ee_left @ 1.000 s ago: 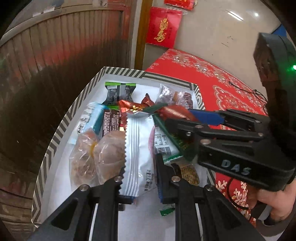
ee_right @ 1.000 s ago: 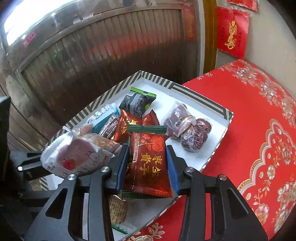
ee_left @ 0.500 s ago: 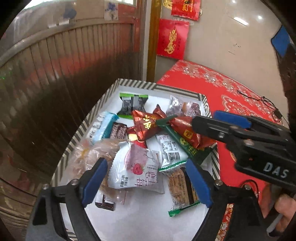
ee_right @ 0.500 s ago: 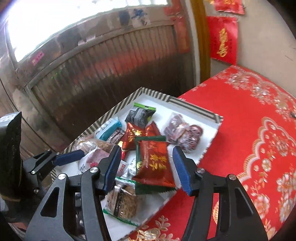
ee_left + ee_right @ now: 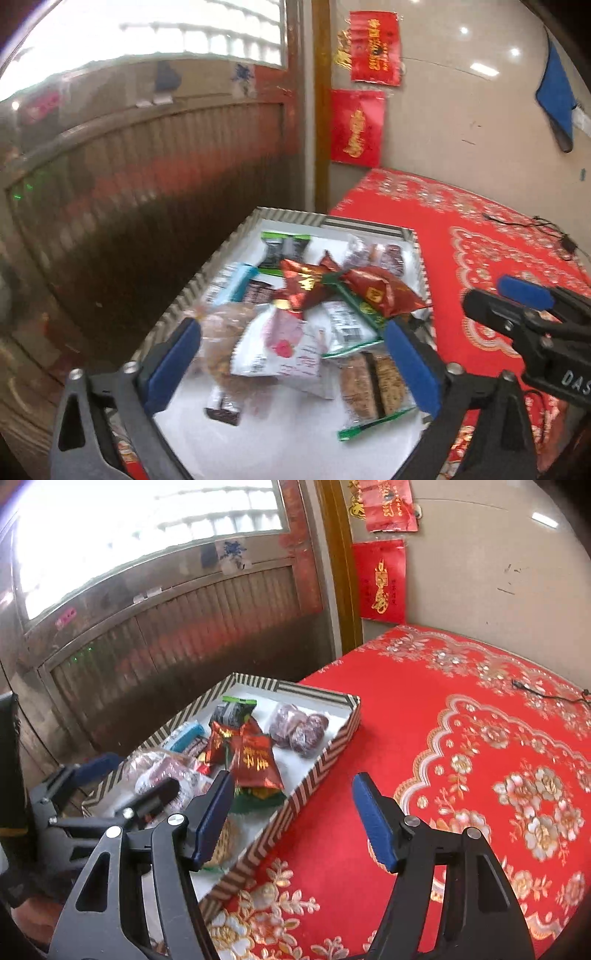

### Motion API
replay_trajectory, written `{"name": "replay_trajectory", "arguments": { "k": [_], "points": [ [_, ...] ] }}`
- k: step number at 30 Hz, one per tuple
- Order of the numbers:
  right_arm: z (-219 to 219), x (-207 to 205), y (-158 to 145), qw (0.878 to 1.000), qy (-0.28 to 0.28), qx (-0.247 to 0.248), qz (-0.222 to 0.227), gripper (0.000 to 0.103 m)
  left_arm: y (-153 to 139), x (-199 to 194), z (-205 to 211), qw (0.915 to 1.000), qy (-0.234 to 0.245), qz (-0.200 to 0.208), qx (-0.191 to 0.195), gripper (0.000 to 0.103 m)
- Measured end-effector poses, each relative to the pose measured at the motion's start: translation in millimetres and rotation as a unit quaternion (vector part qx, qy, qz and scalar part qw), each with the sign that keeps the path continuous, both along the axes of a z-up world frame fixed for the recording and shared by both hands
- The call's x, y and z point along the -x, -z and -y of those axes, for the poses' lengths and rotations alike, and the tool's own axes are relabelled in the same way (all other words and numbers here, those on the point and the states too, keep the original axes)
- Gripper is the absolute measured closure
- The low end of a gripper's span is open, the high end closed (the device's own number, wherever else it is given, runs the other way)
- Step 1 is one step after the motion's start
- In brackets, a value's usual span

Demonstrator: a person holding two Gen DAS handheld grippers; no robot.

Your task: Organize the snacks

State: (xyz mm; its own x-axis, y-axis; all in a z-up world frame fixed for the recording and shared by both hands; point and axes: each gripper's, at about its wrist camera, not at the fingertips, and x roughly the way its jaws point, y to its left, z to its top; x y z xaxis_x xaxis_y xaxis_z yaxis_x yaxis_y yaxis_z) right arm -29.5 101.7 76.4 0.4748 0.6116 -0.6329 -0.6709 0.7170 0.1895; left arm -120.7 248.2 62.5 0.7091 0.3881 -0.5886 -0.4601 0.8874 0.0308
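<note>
A striped-rim tray (image 5: 184,299) with a white floor holds several wrapped snacks. A white packet with a pink print (image 5: 280,343) lies on the pile, and a red packet with gold letters (image 5: 255,760) lies beside it. My left gripper (image 5: 291,343) hovers over the tray's near end, its jaws opening wide with nothing pressed between the pads. My right gripper (image 5: 293,812) hangs above the tray's right rim (image 5: 321,760) and the cloth, jaws also opening and empty. It shows at the right of the left wrist view (image 5: 517,299).
The tray sits at the left edge of a table with a red flowered cloth (image 5: 480,738). Wrapped dates (image 5: 299,727) and a green-black packet (image 5: 232,710) lie at the tray's far end. A ribbed wooden door (image 5: 147,177) stands behind. A black cable (image 5: 546,694) lies far right.
The left gripper let go of the white packet and the right let go of the red packet; both now lie in the tray. Both grippers opened and drew back and up.
</note>
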Motion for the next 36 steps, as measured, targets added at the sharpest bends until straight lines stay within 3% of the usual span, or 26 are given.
{"name": "replay_trajectory", "arguments": {
  "k": [5,11,16,36],
  "points": [
    [9.5,7.7,9.4,1.0,0.003,0.003,-0.011,0.036,3.2,6.7,5.2,0.9991,-0.023,-0.011,-0.035,0.0],
    [20.6,15.9,14.5,1.0,0.009,0.001,-0.009,0.036,6.9,11.0,10.4,0.9997,-0.017,-0.007,-0.019,0.0],
    [21.3,21.0,17.4,1.0,0.014,0.011,-0.005,0.036,3.5,12.7,19.7,0.9989,-0.02,-0.012,-0.041,0.0],
    [7.6,27.6,19.5,0.999,0.006,0.041,0.009,0.036,5.0,13.2,6.0,0.9996,-0.021,-0.017,-0.004,0.0]
  ]
}}
